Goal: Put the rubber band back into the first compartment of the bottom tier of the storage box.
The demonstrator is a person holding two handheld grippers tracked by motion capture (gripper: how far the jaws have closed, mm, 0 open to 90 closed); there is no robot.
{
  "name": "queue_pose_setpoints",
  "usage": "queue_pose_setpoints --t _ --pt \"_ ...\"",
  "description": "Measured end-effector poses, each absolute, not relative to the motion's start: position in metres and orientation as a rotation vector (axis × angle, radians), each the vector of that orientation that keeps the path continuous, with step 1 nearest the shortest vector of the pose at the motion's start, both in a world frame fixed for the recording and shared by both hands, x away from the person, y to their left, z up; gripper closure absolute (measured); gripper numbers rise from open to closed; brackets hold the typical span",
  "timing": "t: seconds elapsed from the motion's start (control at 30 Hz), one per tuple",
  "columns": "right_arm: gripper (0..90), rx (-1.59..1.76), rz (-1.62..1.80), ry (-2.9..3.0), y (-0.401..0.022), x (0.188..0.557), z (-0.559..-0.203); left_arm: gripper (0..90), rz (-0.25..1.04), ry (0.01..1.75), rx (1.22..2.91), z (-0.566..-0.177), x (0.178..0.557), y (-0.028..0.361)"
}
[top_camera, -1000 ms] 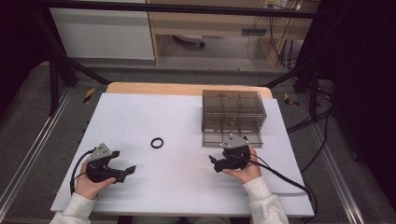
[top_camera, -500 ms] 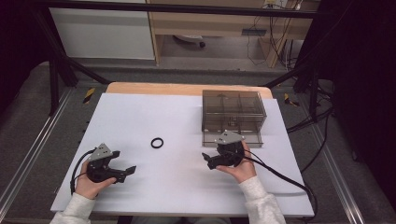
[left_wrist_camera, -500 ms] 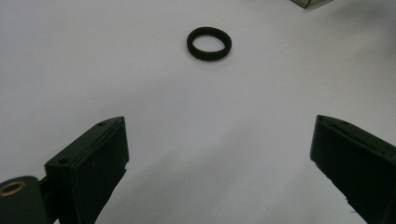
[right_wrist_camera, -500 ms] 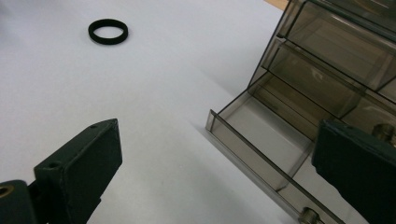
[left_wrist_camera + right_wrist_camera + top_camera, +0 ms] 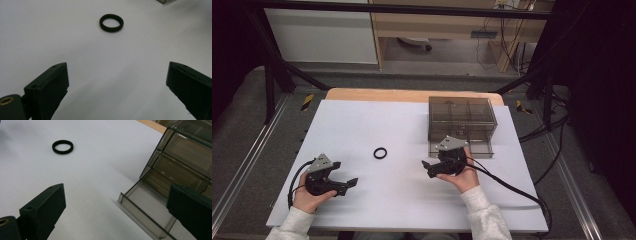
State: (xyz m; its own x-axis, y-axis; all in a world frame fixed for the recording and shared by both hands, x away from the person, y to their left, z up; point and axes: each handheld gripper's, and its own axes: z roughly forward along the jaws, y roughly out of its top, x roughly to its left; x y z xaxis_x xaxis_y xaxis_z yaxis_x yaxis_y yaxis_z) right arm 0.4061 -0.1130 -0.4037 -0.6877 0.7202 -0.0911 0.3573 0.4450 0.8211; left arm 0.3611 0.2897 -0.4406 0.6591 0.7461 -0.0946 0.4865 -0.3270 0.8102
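Matt black ring [image 5: 111, 22]; smoky clear plastic drawer box [image 5: 462, 118]; matt white tabletop [image 5: 362, 125].

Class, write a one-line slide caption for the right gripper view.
Open right gripper above the white table, black ring ahead, smoky drawer box with its bottom drawer pulled out.

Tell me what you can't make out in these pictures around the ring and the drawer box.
- Drawer box: whether its upper compartments hold anything; smoked walls obscure them in the high view and the right gripper view.
- Open bottom drawer: its near corner is cut off by the frame's bottom edge and a jaw.
- Black ring: its material and any markings are too small in the high view.
- Right hand-held gripper: the jaw tips are cut off in its own view.
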Motion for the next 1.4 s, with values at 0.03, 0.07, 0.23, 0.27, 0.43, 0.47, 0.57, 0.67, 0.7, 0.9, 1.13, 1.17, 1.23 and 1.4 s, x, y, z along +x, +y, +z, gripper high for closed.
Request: queue_pose_setpoints --t 0.03,0.07,0.23,0.27,0.43,0.47,0.57,0.67,0.7,0.9,1.13,1.17,1.23,1.4 --pt "3.0 0.914 1.143 2.272 -0.112 0.407 -0.403 4.1 0.373 0.96 1.993 -0.441 0.361 0.29" --pt "3.0 0.914 1.143 2.272 -0.112 0.407 -0.403 4.1 0.373 0.96 1.993 -0.441 0.361 0.29" --pt "2.9 0.903 1.143 2.284 -0.101 0.411 -0.401 4.2 0.373 0.958 1.995 -0.441 0.361 0.29" --pt "2.9 0.903 1.143 2.284 -0.101 0.411 -0.401 4.1 0.373 0.958 1.995 -0.441 0.361 0.29" --pt "2.9 0.906 1.153 2.297 -0.091 0.415 -0.401 4.1 0.375 0.957 1.997 -0.44 0.361 0.29" --pt "2.9 0.906 1.153 2.297 -0.091 0.415 -0.401 4.1 0.375 0.957 1.997 -0.44 0.361 0.29" --pt "2.9 0.904 1.154 2.305 -0.084 0.419 -0.4 4.1 0.373 0.959 1.994 -0.441 0.361 0.29" --pt "3.0 0.908 1.157 2.31 -0.08 0.421 -0.4 4.1 0.373 0.957 1.997 -0.441 0.361 0.29" --pt "3.0 0.91 1.162 2.317 -0.077 0.423 -0.401 4.2 0.374 0.957 1.997 -0.441 0.361 0.29" --pt "3.2 0.909 1.16 2.337 -0.064 0.428 -0.404 4.1 0.373 0.958 1.996 -0.441 0.361 0.29" --pt "3.4 0.909 1.16 2.355 -0.052 0.433 -0.408 4.1 0.372 0.957 1.996 -0.441 0.361 0.29" --pt "3.5 0.911 1.164 2.356 -0.051 0.434 -0.408 4.1 0.372 0.958 1.995 -0.441 0.361 0.29" --pt "3.5 0.915 1.167 2.356 -0.048 0.436 -0.409 4.1 0.372 0.958 1.995 -0.441 0.361 0.29" --pt "3.6 0.915 1.156 2.368 -0.04 0.439 -0.412 4.2 0.373 0.957 1.996 -0.441 0.361 0.29"
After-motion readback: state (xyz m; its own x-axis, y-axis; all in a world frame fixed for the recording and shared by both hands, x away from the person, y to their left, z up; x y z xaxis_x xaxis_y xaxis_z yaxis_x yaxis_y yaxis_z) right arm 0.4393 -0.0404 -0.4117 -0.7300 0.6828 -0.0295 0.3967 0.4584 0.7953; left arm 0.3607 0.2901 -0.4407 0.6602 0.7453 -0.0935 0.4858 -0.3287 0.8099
